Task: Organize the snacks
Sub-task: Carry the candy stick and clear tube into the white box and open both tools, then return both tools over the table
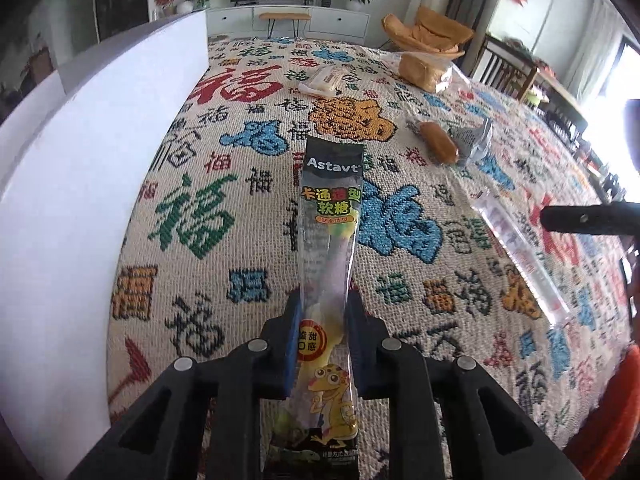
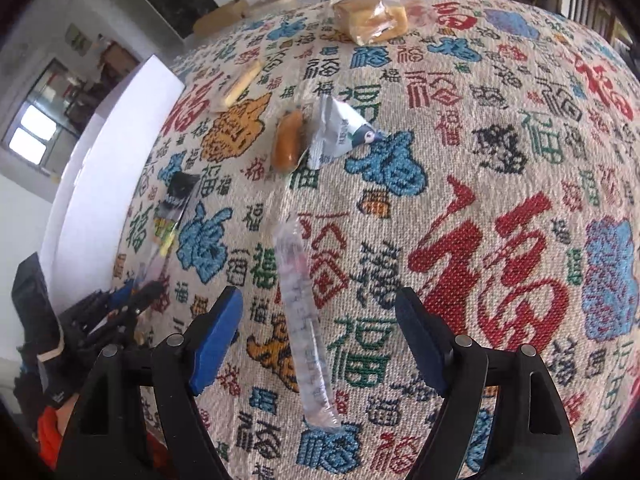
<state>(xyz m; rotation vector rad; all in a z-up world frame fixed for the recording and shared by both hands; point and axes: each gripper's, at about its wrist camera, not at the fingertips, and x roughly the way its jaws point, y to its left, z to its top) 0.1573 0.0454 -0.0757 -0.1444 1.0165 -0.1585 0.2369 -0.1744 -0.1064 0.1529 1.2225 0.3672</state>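
One candy packet (image 1: 329, 240) points lengthwise away, clamped in the left gripper (image 1: 323, 344).

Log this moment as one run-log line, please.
left gripper: shut on gummy candy packet | right gripper: open above clear stick packet | table: cloth-covered

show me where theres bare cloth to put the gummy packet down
Free: the cloth between the white box and the gummy packet, and the wide stretch right of the clear tube packet. Crowded: the far middle, around the sausage, silver wrapper and bread.
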